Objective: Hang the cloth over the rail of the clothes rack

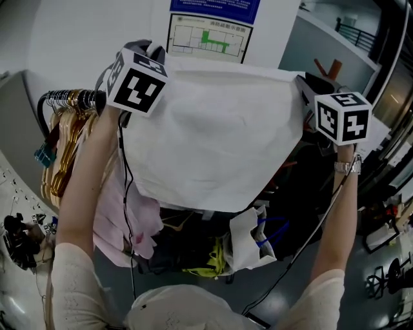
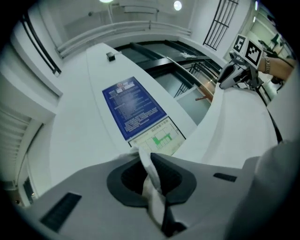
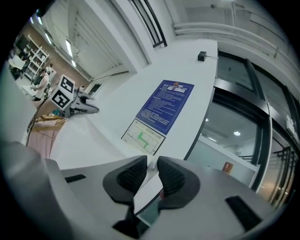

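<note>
Nearest, a pink garment [image 1: 122,213] and a white bag [image 1: 248,242] hang among the clothes on the clothes rack [image 1: 193,245], with gold hangers [image 1: 61,155] bunched on its rail [image 1: 45,103] at the left. Above them the white cloth [image 1: 219,135] is spread between both grippers; whether it touches the rail cannot be told. The left gripper [image 2: 150,159] is clamped on the cloth's left corner. The right gripper [image 3: 150,164] has its jaws apart, with the right corner lying between them. Farthest, a blue notice [image 1: 216,8] hangs on the wall [image 1: 77,32].
</note>
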A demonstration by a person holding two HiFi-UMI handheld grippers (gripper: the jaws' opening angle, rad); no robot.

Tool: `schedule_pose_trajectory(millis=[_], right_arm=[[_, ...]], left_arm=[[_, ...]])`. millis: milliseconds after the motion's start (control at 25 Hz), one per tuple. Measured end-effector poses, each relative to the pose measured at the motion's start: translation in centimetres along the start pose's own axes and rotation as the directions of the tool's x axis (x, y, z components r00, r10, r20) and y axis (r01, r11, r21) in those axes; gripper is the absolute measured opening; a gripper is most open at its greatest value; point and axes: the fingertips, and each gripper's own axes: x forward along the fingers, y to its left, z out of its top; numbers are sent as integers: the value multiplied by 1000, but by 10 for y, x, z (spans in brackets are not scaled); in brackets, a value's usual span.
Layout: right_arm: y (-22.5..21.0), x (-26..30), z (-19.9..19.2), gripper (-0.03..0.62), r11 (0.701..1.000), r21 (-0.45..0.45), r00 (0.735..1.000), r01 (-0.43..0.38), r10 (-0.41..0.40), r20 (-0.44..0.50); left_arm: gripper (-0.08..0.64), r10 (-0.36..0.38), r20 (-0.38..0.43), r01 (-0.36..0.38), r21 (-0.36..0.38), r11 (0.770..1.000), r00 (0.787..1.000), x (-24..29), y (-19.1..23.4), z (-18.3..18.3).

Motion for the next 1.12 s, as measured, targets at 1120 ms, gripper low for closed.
schedule_pose_trajectory(millis=[1120], right_arm=[[145, -36, 20, 84, 961, -94, 965, -259, 253, -73]], left_arm=[[17, -105, -183, 130, 132, 983, 978, -2, -42, -40]])
